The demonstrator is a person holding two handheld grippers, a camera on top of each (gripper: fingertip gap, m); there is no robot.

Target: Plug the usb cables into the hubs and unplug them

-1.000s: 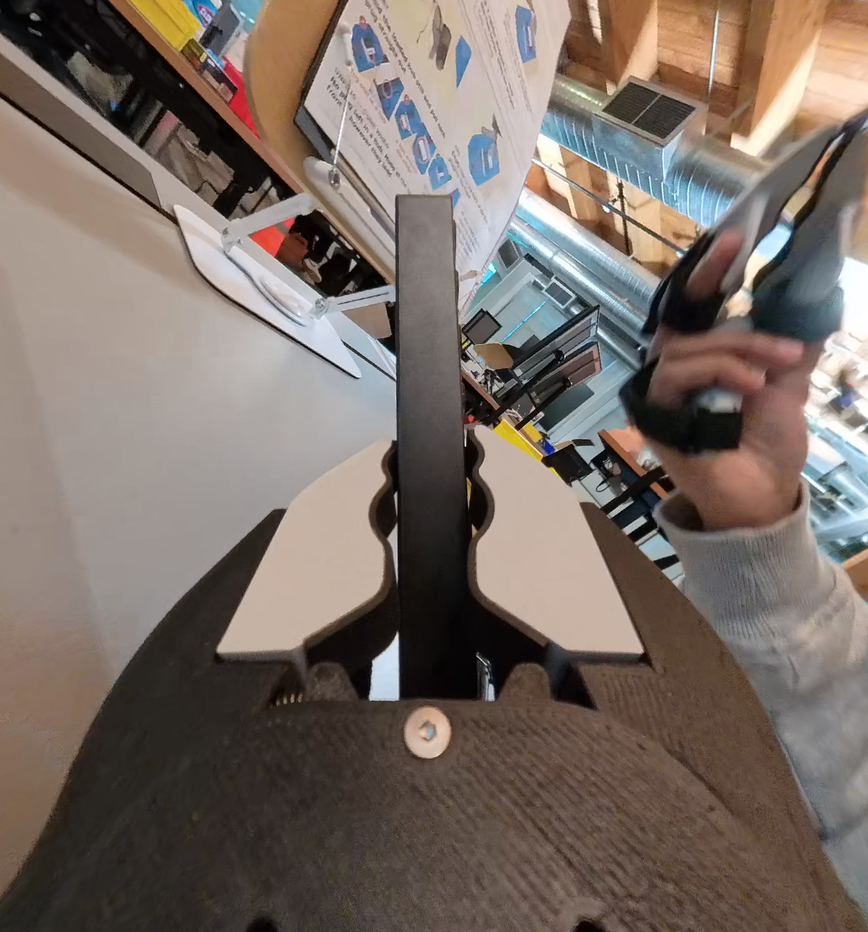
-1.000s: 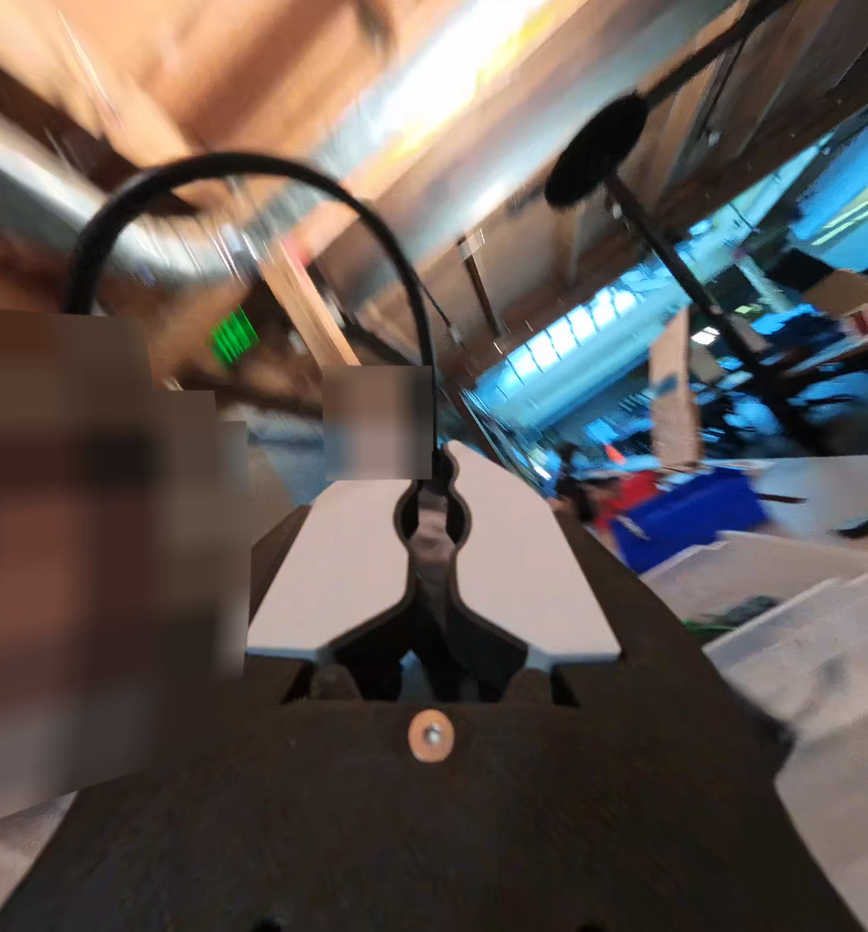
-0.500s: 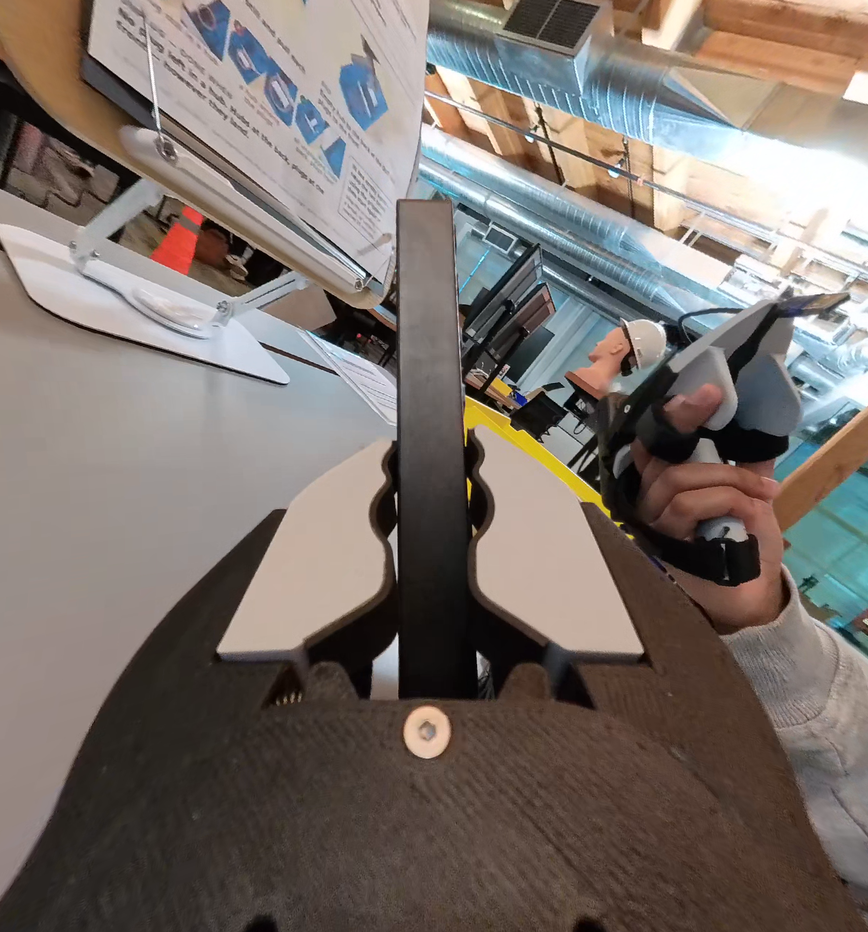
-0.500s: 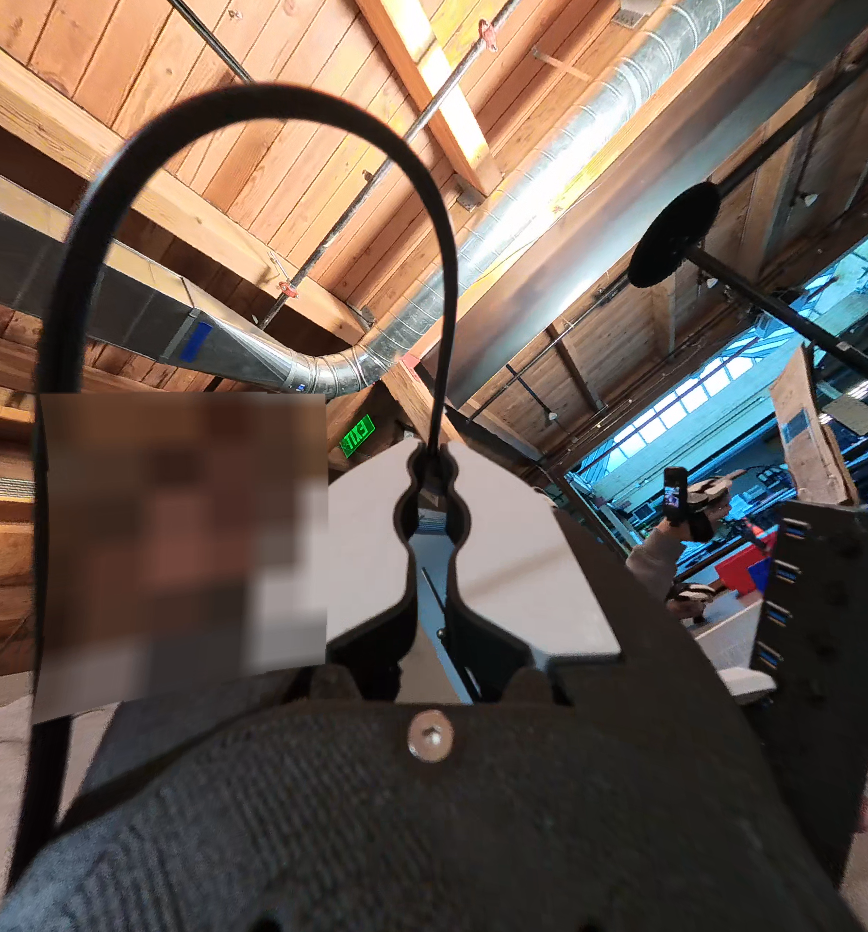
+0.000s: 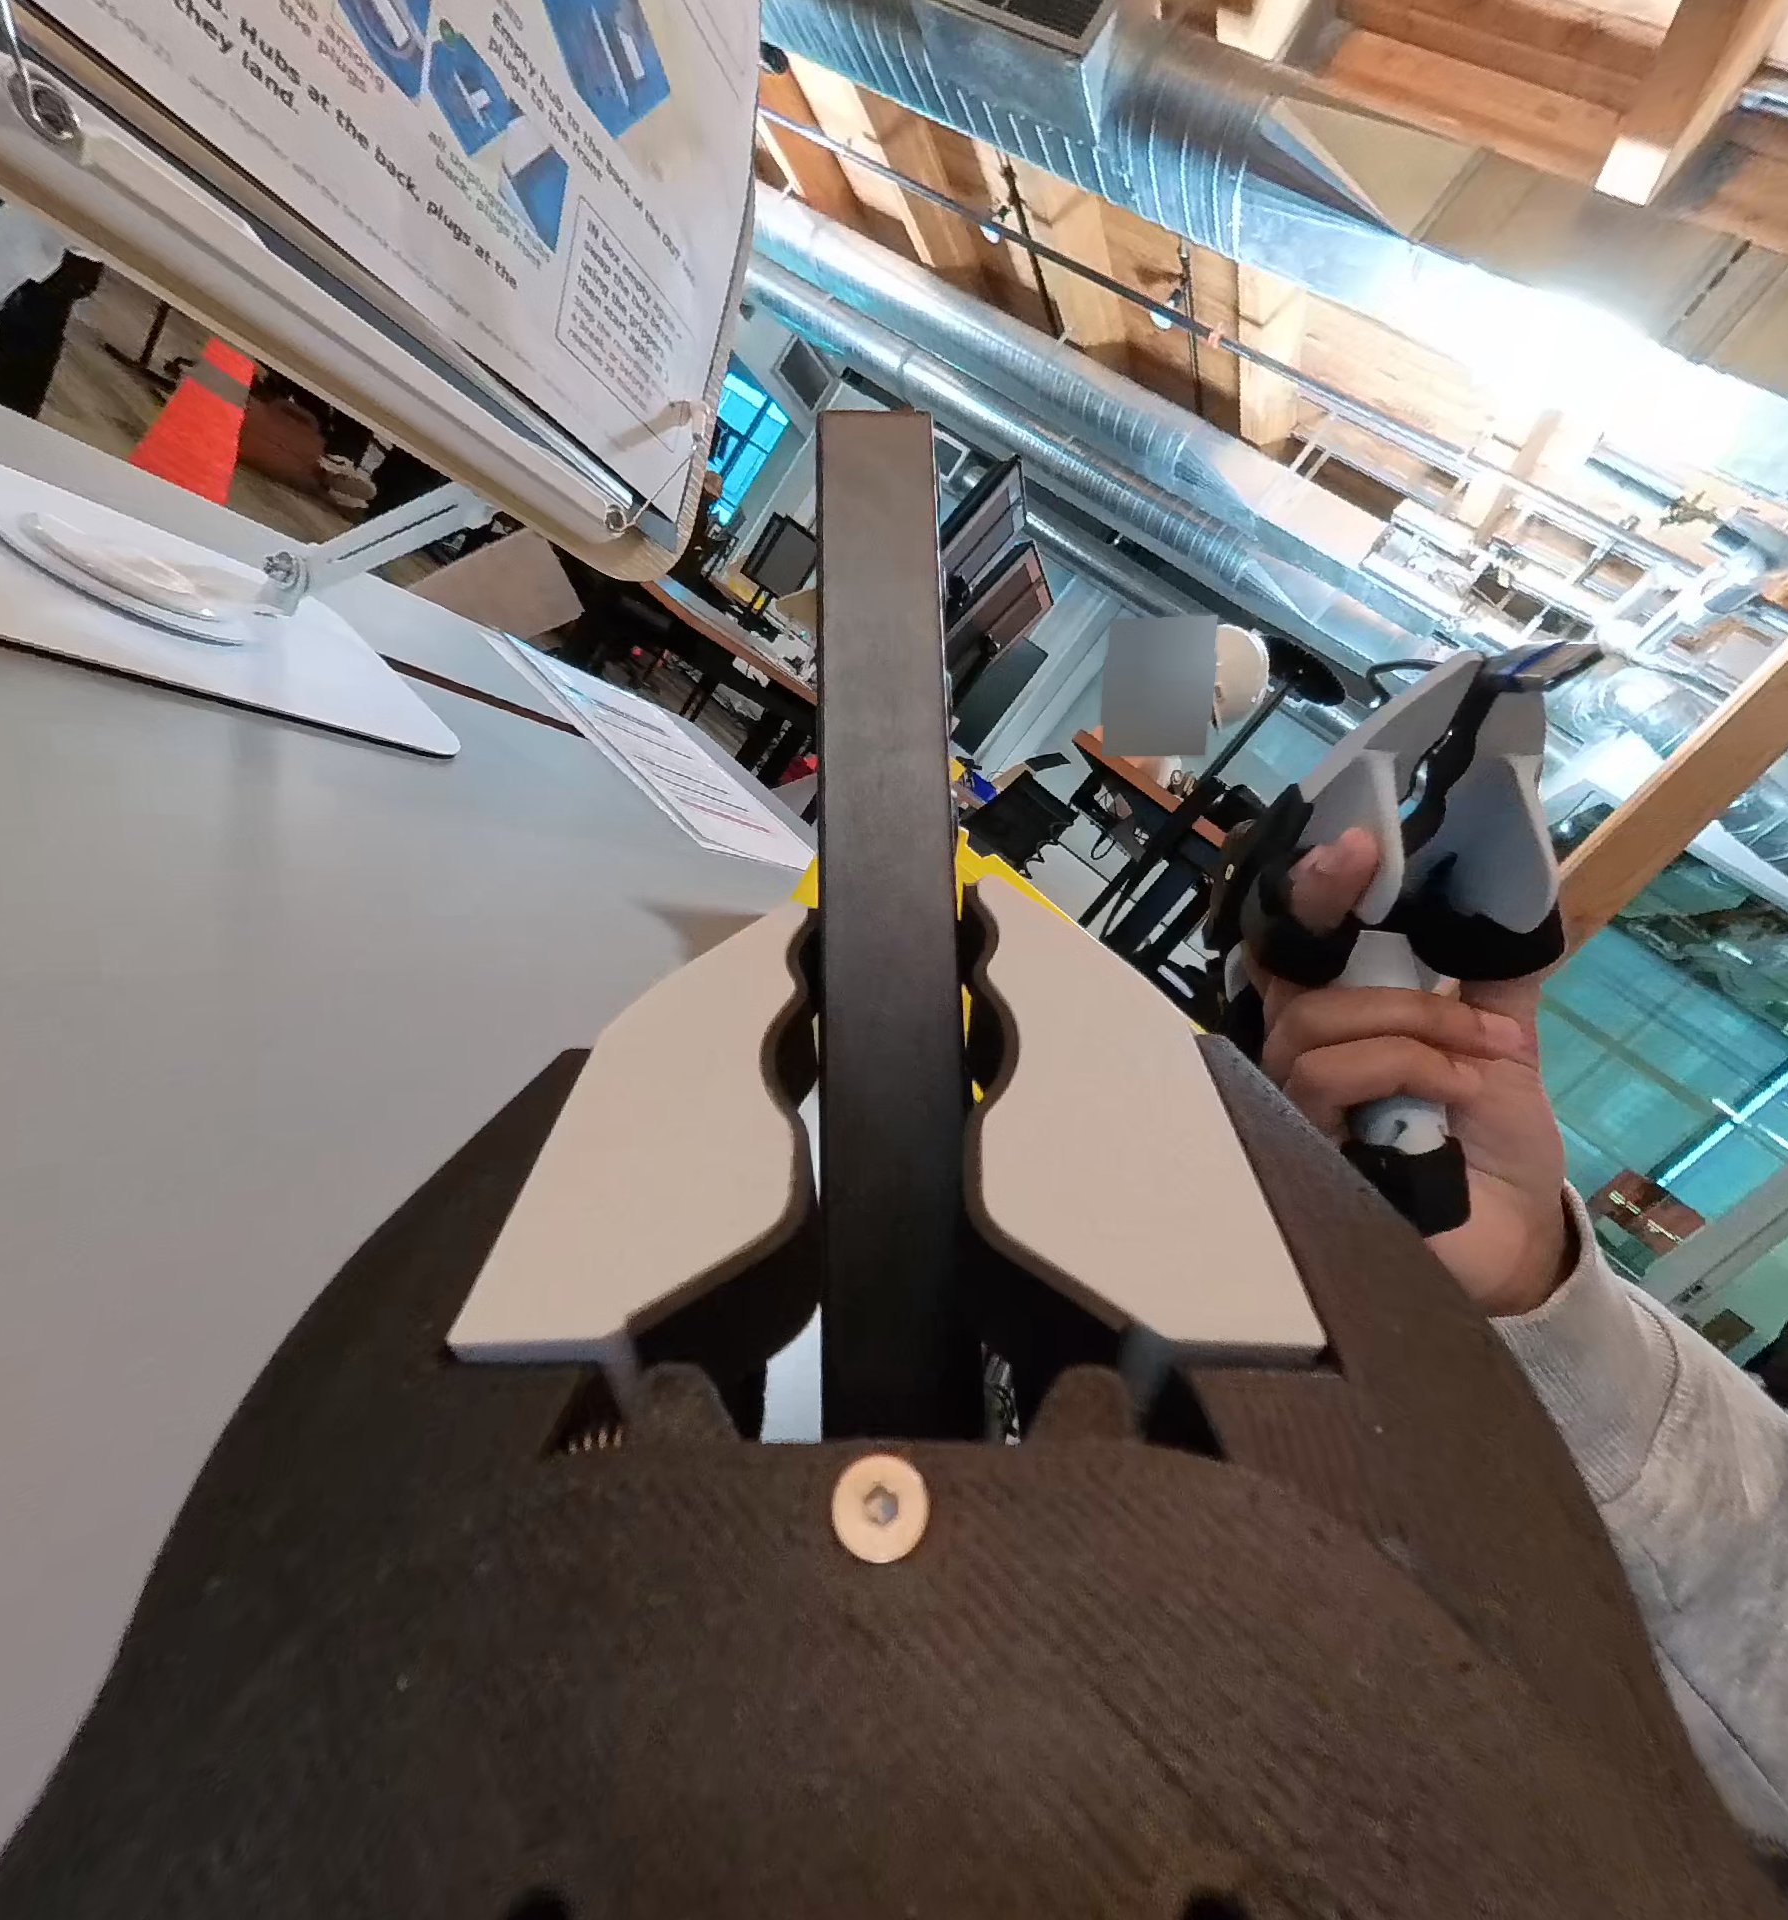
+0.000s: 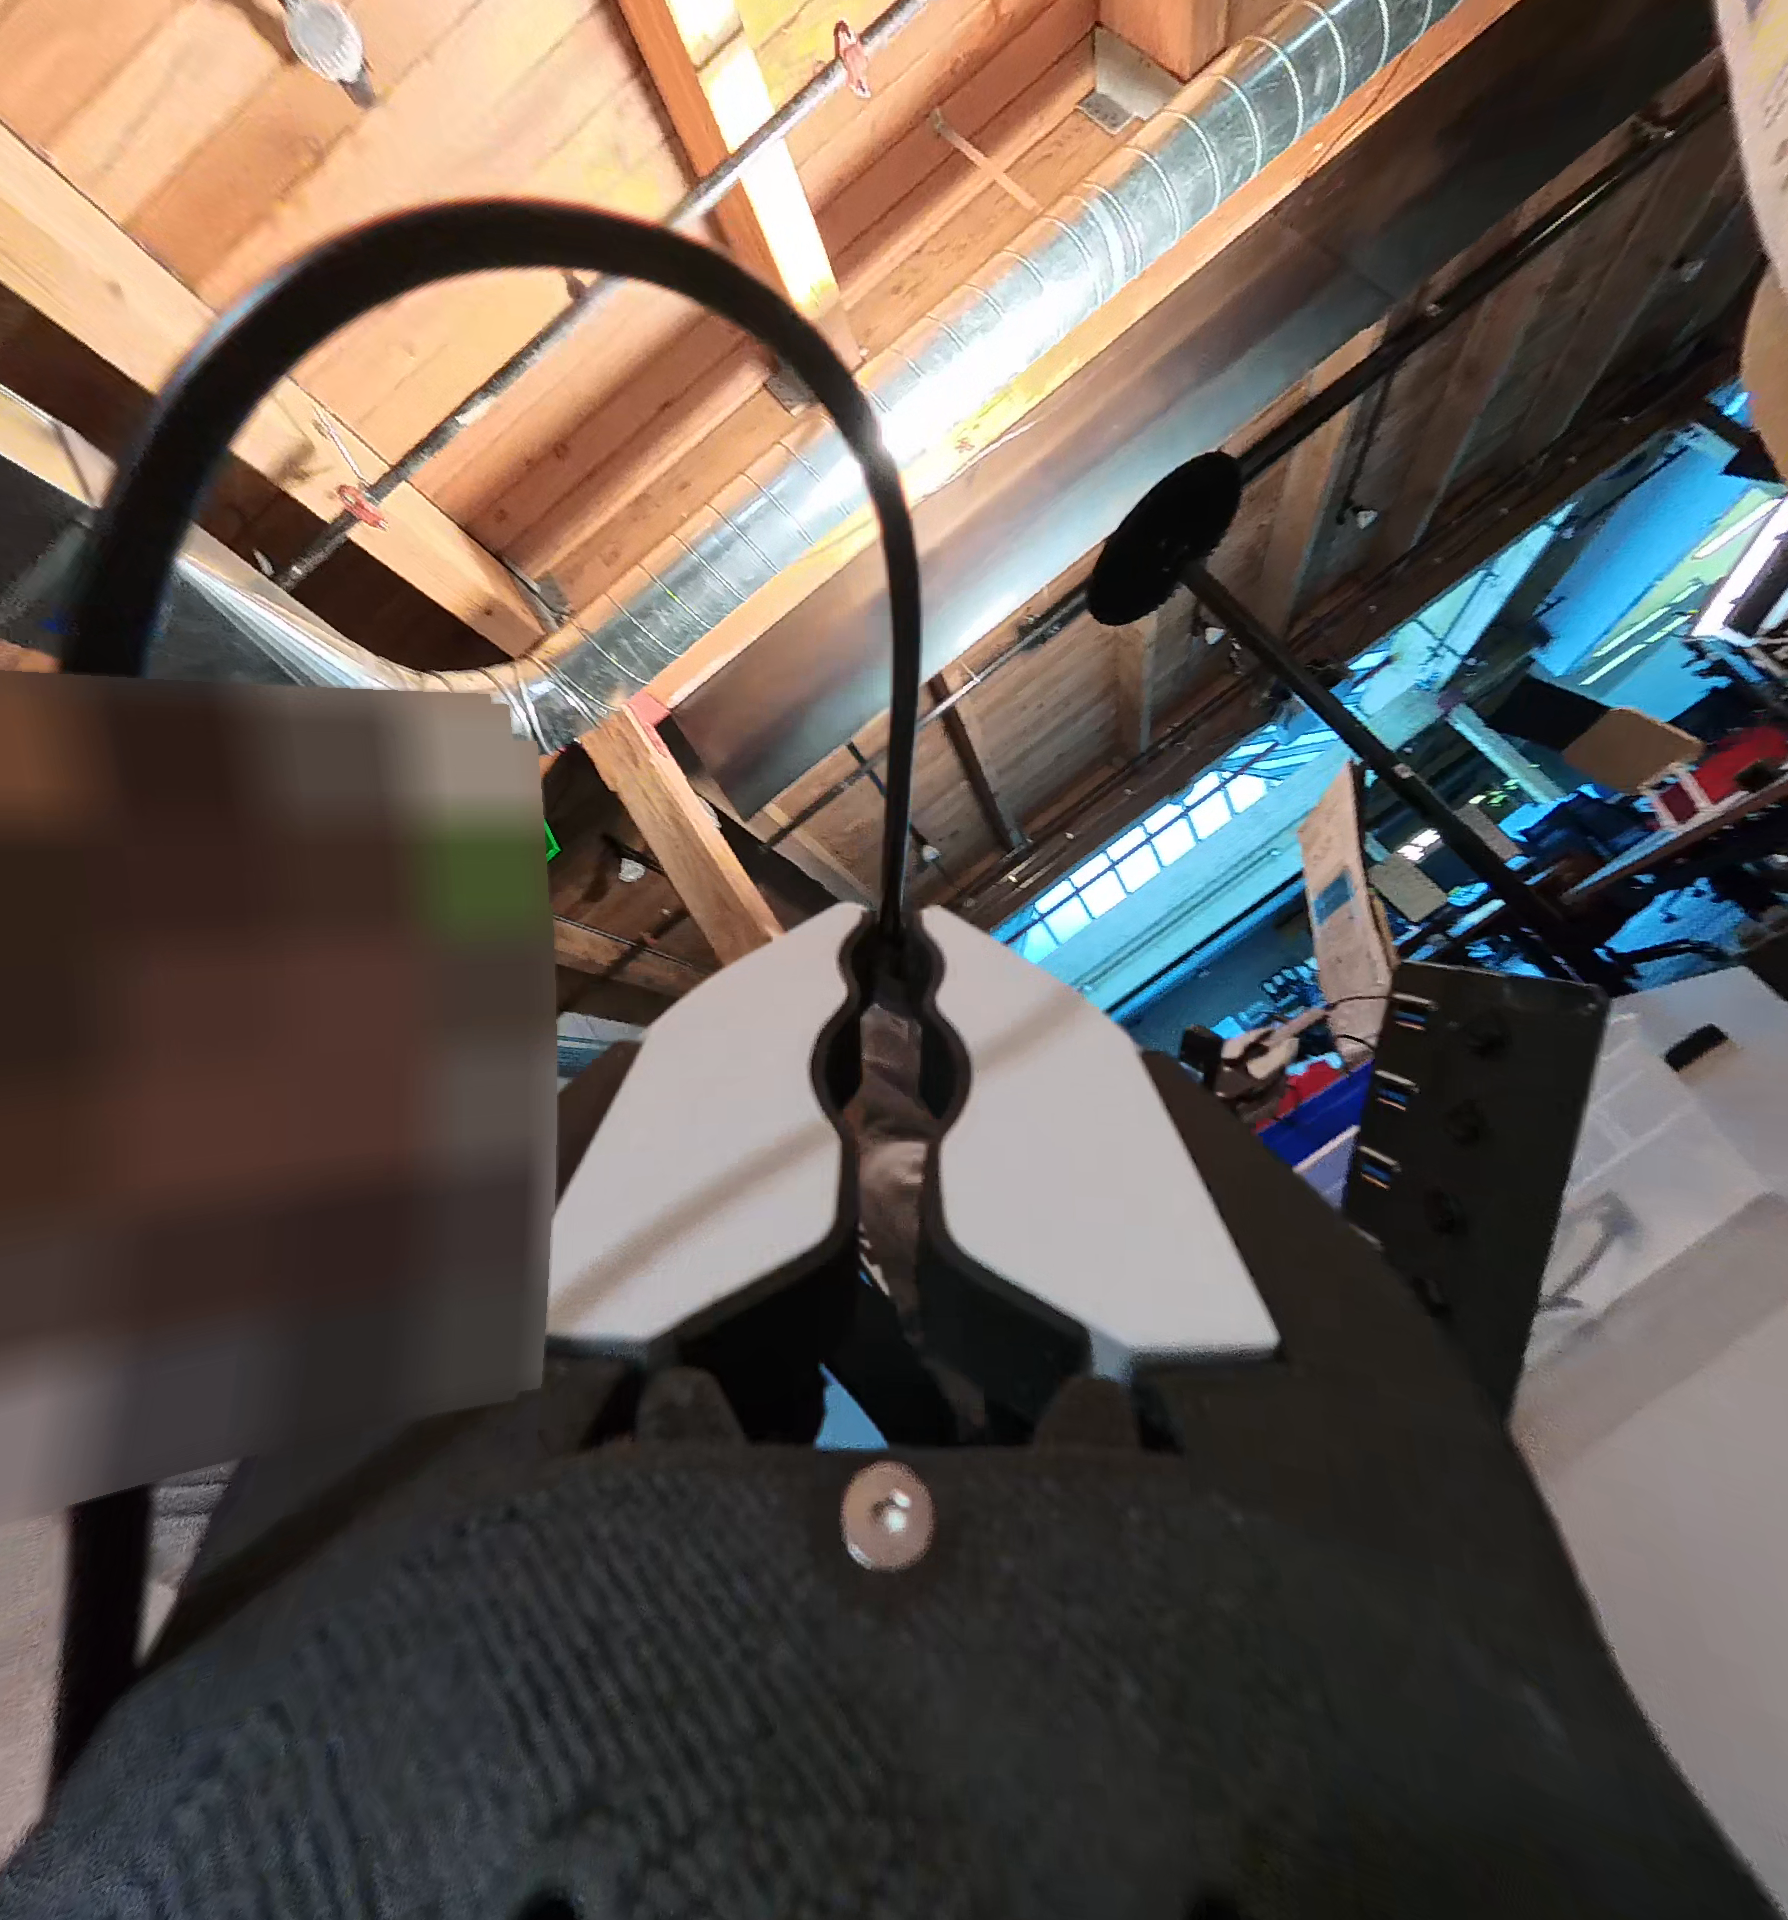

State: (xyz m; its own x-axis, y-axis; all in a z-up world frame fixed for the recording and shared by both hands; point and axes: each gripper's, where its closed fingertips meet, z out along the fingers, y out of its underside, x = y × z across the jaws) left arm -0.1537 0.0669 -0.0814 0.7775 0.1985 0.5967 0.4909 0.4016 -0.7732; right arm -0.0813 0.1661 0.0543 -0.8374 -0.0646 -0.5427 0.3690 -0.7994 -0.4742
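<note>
Holding the black hub (image 5: pixel 877 831) edge-on, the left gripper (image 5: pixel 885 940) is staying clamped on it, its two pale fingers (image 5: pixel 651 1174) pressing the hub's flat sides while the hub stands straight up between them. Compared with half a second ago, this grip is unchanged, but the right gripper (image 5: pixel 1451 769), seen off to the right of the left tool in a person's hand (image 5: pixel 1430 1081), is now sitting slightly lower and nearer the hub. In the right wrist view, the right gripper (image 6: pixel 890 961) is closed on the plug end of the black cable (image 6: pixel 516 239), which is looping up and over from the fingertips and dropping away to the left of the tool. The hub (image 6: pixel 1461 1153) is appearing to the right of the right tool, its row of blue ports facing the camera, and it is showing larger and closer than half a second ago. This is suggesting that the plug is being brought toward a port and that insertion has not yet begun. The plug tip itself is not visible in the right wrist view, so its alignment with a port cannot be judged. The grey table (image 5: pixel 194 935) is lying to the left of the left tool.
</note>
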